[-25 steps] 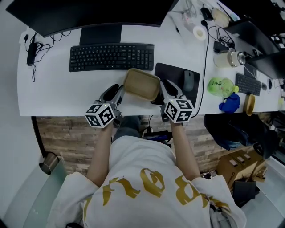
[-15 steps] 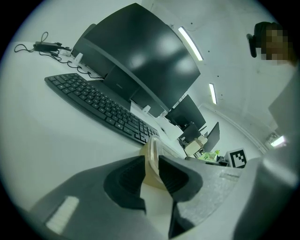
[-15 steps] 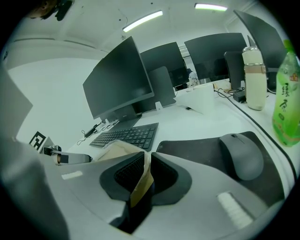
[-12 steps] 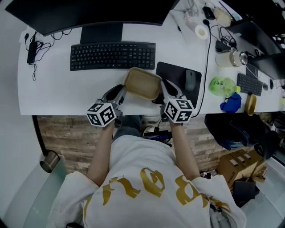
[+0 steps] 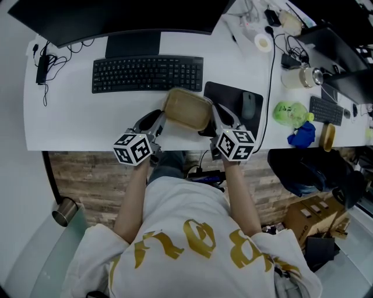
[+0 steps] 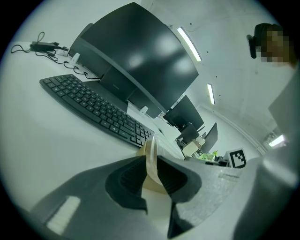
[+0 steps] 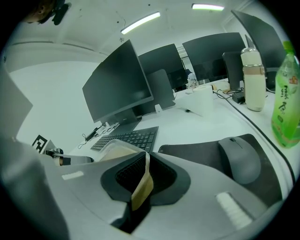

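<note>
A tan rectangular tray (image 5: 186,109) with rounded corners is held above the white desk (image 5: 70,116), just in front of the black keyboard (image 5: 147,73). My left gripper (image 5: 159,120) is shut on the tray's left rim, and the thin beige edge (image 6: 151,154) shows pinched between its dark pads. My right gripper (image 5: 213,114) is shut on the tray's right rim (image 7: 142,185). Both marker cubes sit at the desk's near edge.
A black mouse pad (image 5: 233,100) with a grey mouse (image 5: 248,105) lies right of the tray. A monitor (image 5: 122,14) stands behind the keyboard. At the right are a green bottle (image 5: 289,112), a blue cloth (image 5: 302,135), a tape roll (image 5: 261,42) and cables.
The tray and both grippers have shifted very slightly away from me toward the keyboard; both grips are unchanged.
</note>
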Demonstrator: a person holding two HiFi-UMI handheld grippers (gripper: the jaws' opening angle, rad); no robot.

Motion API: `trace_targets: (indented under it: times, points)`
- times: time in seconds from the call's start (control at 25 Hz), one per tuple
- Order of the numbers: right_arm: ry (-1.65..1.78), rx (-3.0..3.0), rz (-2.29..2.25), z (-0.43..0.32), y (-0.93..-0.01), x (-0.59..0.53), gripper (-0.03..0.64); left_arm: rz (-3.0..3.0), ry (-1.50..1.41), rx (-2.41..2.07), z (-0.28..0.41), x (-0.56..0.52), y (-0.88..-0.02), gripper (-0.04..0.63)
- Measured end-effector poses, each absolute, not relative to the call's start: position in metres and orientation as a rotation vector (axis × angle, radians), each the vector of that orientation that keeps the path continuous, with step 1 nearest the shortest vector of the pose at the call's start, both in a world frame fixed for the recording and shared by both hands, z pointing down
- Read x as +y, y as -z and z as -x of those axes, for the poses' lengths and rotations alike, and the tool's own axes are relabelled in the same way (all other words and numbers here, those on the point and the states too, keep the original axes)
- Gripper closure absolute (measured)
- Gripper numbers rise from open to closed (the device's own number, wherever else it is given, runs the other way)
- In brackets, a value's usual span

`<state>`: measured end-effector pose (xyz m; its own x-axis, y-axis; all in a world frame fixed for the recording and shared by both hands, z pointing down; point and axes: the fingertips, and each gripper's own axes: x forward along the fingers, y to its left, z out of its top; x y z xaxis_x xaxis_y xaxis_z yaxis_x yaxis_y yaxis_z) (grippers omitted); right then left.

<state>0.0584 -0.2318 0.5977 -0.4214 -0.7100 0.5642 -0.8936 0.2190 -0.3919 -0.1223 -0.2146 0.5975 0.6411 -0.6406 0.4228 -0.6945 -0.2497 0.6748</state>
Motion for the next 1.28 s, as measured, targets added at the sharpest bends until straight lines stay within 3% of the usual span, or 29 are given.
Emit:
trace_targets:
  times: [1.28]
  points:
    - [-0.967, -2.485, -1.411, -0.068, -0.532, -0.208, 0.571, -1.975, 0.07, -1.273, 0.111, -0.177, -0.527, 0.537]
